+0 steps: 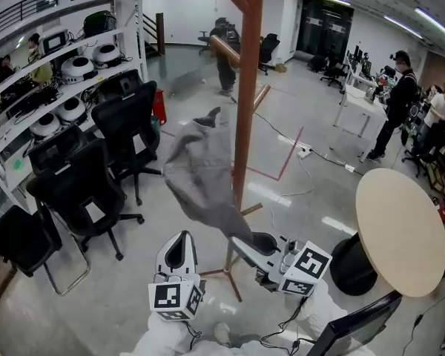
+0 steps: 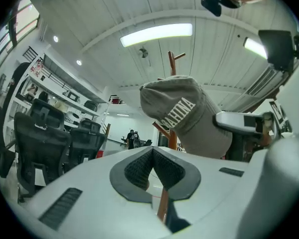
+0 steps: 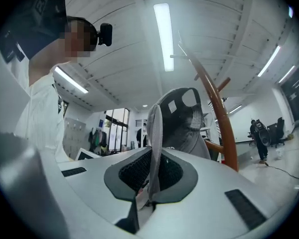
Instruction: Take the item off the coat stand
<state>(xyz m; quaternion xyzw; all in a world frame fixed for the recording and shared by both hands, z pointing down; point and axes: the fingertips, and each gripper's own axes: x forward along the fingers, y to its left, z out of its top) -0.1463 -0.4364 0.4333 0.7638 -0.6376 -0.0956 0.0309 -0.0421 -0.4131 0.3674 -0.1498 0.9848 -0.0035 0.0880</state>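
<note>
A grey cap (image 1: 202,170) hangs blurred just left of the wooden coat stand's pole (image 1: 248,87), off its pegs. My right gripper (image 1: 239,243) sits low by the stand's foot and is shut on the cap's lower edge. In the right gripper view the cap (image 3: 183,114) rises from between the pads, its inside and white labels showing, with my right gripper (image 3: 152,178) clamped on a fold of it and the coat stand (image 3: 217,108) behind. My left gripper (image 1: 179,252) is beside it, shut and empty. The left gripper view shows my left gripper (image 2: 152,156), the cap (image 2: 189,117) and the stand (image 2: 172,62).
Black office chairs (image 1: 123,128) stand at the left before a white shelf (image 1: 59,76) of devices. A round pale table (image 1: 402,230) is at the right. People (image 1: 397,102) stand by desks at the back right. Red tape lines (image 1: 288,158) and a cable cross the floor.
</note>
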